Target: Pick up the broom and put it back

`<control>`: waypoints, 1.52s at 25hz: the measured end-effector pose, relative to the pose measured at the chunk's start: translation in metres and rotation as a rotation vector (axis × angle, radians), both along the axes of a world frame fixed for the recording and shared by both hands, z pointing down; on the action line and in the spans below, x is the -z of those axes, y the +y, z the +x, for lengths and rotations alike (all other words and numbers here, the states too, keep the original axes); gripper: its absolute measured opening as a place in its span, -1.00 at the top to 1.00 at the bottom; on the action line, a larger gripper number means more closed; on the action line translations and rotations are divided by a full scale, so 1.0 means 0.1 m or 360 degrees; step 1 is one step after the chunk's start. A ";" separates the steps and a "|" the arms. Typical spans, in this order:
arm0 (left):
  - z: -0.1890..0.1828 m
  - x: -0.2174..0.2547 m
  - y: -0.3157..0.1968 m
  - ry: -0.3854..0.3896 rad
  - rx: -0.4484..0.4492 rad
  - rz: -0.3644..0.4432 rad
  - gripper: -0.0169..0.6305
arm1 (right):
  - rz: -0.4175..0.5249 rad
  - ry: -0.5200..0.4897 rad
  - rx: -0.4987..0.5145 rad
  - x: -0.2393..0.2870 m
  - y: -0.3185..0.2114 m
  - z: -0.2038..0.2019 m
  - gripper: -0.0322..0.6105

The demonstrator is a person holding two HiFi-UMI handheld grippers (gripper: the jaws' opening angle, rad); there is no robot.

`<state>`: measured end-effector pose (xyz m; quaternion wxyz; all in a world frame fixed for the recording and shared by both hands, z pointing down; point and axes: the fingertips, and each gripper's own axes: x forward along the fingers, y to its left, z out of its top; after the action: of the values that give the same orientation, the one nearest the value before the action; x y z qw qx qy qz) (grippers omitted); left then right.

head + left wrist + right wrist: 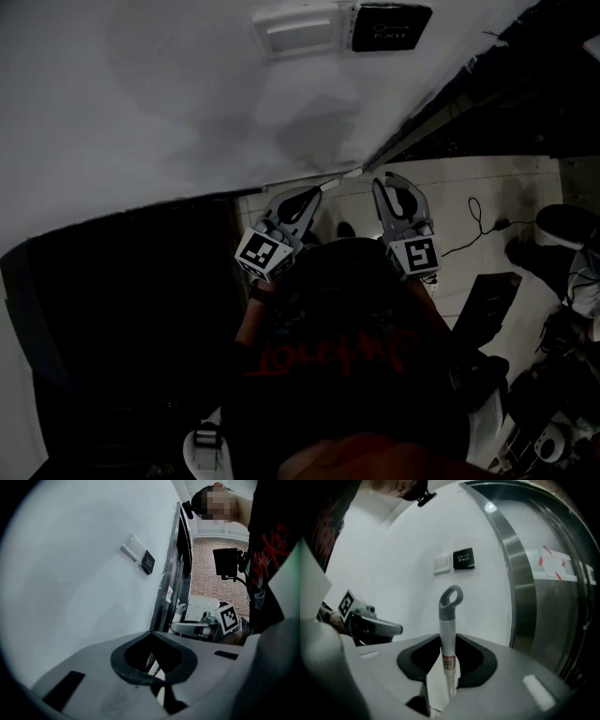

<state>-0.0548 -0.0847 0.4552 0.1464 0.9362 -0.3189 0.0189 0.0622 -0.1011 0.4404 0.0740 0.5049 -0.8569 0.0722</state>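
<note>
The broom shows only as its handle: a white shaft ending in a grey hanging loop (pixel 451 600), upright in front of the white wall. My right gripper (pixel 449 641) is shut on the shaft just below the grey end, which sticks out past the jaws. In the head view both grippers are raised in front of the person's dark shirt, the right gripper (pixel 392 187) beside the left gripper (pixel 314 194), with a thin pale stick (pixel 339 177) between their tips. The left gripper (pixel 152 637) looks shut and holds nothing. The broom's head is hidden.
The white wall carries a pale switch plate (pixel 298 31) and a black sign (pixel 389 26). A metal door frame (pixel 519 597) with glass stands right of the handle. A cable (pixel 476 227) and dark gear (pixel 487 295) lie on the tiled floor at right.
</note>
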 end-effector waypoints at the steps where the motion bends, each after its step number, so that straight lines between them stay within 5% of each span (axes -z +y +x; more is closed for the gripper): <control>1: 0.01 0.03 -0.02 0.0021 -0.0008 0.0018 0.94 | 0.0035 -0.0025 0.0004 0.11 0.01 0.01 0.59; 7: 0.05 0.12 -0.09 0.0070 0.0023 0.0004 0.94 | 0.0104 -0.0105 -0.0004 0.37 -0.06 -0.01 0.59; 17: 0.05 0.12 -0.12 0.0056 0.0005 -0.0010 0.93 | -0.0013 -0.0067 0.0116 0.18 0.13 -0.14 0.59; 29: 0.16 0.03 -0.06 -0.0002 0.0050 -0.0010 0.93 | -0.0598 0.0279 0.0066 -2.47 -0.51 0.06 0.59; 36: -0.09 -0.12 0.22 -0.0076 0.0305 -0.0120 0.94 | -0.0627 0.0228 0.0129 -2.66 -1.06 0.01 0.51; 38: -0.08 -0.16 0.36 -0.0087 0.0362 -0.0173 0.94 | -0.0606 0.0140 0.0140 -2.59 -1.14 0.03 0.23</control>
<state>-0.0627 -0.0487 0.4712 0.1895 0.8837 -0.4255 0.0450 0.0649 -0.2153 0.6993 0.2087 0.4465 -0.8450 0.2075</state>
